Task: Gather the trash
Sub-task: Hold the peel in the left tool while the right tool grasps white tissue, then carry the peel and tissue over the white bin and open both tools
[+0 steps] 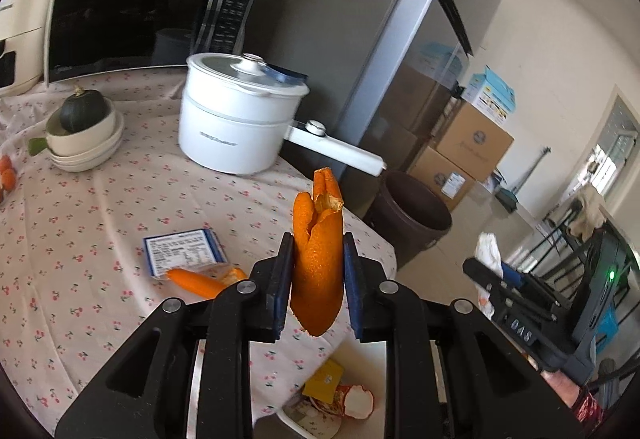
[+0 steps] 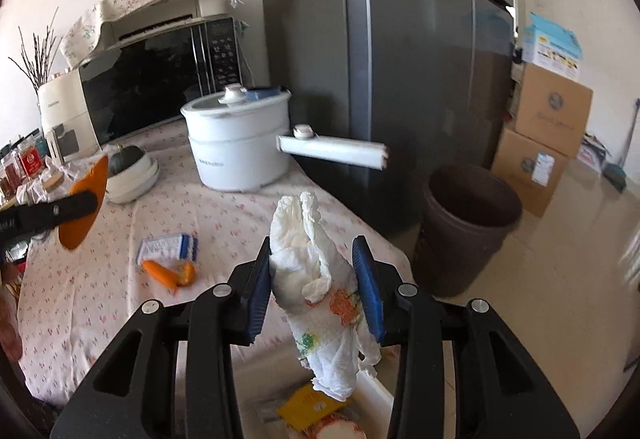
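Gripping orange peel (image 1: 318,259) in left claw (image 1: 318,271), right claw (image 2: 316,287) clamping tissue (image 2: 316,279), bin (image 2: 468,227) beyond table edge (image 2: 384,239)

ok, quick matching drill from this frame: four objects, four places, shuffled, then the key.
Things:
1. orange peel
2. crumpled paper towel
3. brown trash bin
4. dark green squash

Places:
A. in the stacked cream bowls
B. on the floor beside the table
C. clamped in the left tool
D. clamped in the right tool

Pairs: 1-C, 2-D, 3-B, 4-A
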### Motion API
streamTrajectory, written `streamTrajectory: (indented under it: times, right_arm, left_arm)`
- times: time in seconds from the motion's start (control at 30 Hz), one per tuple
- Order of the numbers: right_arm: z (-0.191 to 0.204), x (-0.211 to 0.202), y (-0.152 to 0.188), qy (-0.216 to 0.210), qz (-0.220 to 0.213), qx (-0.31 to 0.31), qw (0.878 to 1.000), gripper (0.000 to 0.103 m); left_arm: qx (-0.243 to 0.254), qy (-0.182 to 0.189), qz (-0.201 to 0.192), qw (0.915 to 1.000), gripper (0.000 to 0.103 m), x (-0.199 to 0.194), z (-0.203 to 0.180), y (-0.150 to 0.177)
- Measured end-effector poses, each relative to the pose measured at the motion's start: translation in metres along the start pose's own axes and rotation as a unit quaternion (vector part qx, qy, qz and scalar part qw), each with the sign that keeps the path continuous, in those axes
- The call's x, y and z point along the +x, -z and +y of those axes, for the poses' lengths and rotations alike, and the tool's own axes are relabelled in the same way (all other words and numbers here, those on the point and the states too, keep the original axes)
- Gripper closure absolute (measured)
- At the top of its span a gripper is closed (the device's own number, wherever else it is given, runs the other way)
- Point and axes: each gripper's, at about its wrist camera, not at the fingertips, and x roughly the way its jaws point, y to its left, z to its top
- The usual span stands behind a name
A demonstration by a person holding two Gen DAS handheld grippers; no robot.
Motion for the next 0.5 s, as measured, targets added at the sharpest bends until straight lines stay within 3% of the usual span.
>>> streamTrajectory:
  times: [0.13, 0.4, 0.5]
  right_arm:
    - [-0.004, -0.004, 0.024, 0.004, 0.021, -0.007, 1.000, 0.058]
    - [-0.015, -0.026, 0.047, 0.017, 0.007, -0.007, 1.000, 0.028]
    - [-0.023, -0.031, 0.047, 0.048, -0.010, 0.000, 0.999, 0.021]
  left_arm:
    - [0.014, 0.007, 0.011, 0.9998, 0.080, 0.006, -0.011, 0.006]
    - [0.045, 0.022, 0.035, 0.9981, 0.080, 0.020, -0.037, 0.020]
    - [0.060, 0.027, 0.045, 0.9968, 0.080, 0.026, -0.048, 0.028]
